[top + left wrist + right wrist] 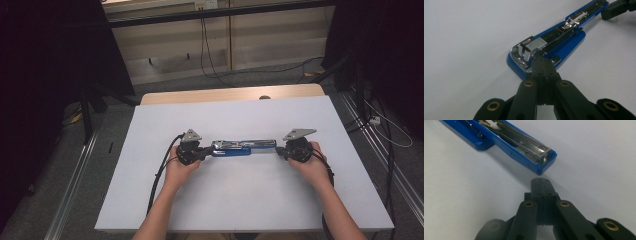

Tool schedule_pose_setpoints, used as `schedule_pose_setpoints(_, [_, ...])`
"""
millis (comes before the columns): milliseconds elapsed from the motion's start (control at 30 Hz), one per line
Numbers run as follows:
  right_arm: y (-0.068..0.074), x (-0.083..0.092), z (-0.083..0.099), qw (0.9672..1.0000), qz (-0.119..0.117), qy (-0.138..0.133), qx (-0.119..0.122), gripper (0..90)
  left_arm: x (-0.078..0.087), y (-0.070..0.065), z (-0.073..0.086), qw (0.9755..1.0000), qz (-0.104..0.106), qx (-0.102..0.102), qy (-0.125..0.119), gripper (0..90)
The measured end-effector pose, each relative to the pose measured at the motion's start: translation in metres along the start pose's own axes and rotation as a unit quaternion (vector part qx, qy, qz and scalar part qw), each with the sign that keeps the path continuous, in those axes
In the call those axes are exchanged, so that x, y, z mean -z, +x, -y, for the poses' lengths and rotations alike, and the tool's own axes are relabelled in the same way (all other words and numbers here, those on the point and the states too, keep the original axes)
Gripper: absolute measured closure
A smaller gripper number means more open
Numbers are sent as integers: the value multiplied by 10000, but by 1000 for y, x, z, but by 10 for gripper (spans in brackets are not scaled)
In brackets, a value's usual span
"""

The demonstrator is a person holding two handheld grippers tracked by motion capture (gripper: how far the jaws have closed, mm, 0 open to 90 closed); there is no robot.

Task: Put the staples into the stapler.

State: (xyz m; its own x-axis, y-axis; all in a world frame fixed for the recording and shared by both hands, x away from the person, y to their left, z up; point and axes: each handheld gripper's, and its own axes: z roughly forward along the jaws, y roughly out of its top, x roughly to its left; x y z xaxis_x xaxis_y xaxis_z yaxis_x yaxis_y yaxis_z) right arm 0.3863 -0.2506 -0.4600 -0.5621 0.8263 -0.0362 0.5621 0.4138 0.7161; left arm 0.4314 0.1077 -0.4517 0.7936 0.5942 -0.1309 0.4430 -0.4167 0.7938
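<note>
left hand-held gripper [200, 151]: black body, grey three-cornered plate on top, black cable trailing back along the forearm
right hand-held gripper [281, 150]: black body, larger grey three-cornered plate on top, black cable running down past the wrist
jaws: matt black, flat link arms tapering to narrow blocky tips
pivots: brass-coloured round bushings set in the black links, two near the tips, others lower at the outer joints
forearms: bare, no sleeves in view
</note>
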Motion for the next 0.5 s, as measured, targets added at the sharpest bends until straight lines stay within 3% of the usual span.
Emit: schedule_pose_setpoints(500, [1, -2, -1, 10000, -63, -18, -19, 900, -6, -1, 0, 9999, -16, -135, 4, 900])
